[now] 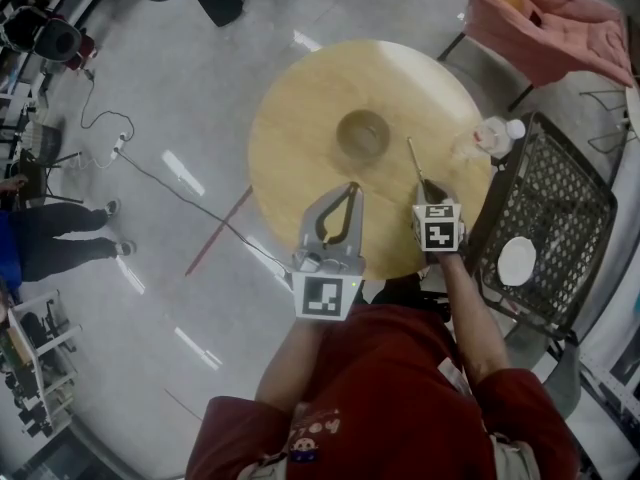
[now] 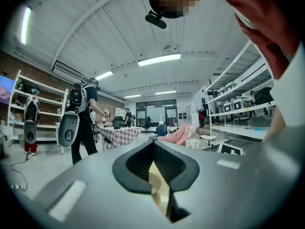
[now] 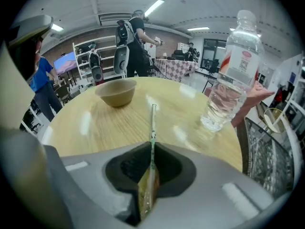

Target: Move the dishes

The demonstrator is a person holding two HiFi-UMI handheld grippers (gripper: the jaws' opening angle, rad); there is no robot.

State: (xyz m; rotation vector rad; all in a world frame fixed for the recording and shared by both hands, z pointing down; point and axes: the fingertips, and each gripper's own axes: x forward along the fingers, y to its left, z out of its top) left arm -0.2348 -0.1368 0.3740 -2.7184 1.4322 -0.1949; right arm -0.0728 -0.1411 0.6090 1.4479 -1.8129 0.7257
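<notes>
A round wooden table (image 1: pixel 290 158) holds a tan bowl (image 1: pixel 362 135) near its middle, and the bowl (image 3: pixel 116 92) shows far left in the right gripper view. A thin chopstick-like stick (image 1: pixel 415 161) lies slanted toward the table's centre. My right gripper (image 1: pixel 428 190) is shut on its near end; in the right gripper view the stick (image 3: pixel 153 128) runs forward out of the closed gripper (image 3: pixel 151 151). My left gripper (image 1: pixel 350 188) hovers over the near table edge, shut and holding nothing, and the left gripper (image 2: pixel 154 147) looks level across the room.
A clear water bottle (image 1: pixel 492 136) stands at the table's right edge, close to the stick. A black mesh chair (image 1: pixel 560 198) to the right carries a white disc (image 1: pixel 517 260). A pink-draped chair (image 1: pixel 550 18) stands behind. People (image 2: pixel 81 118) stand across the room.
</notes>
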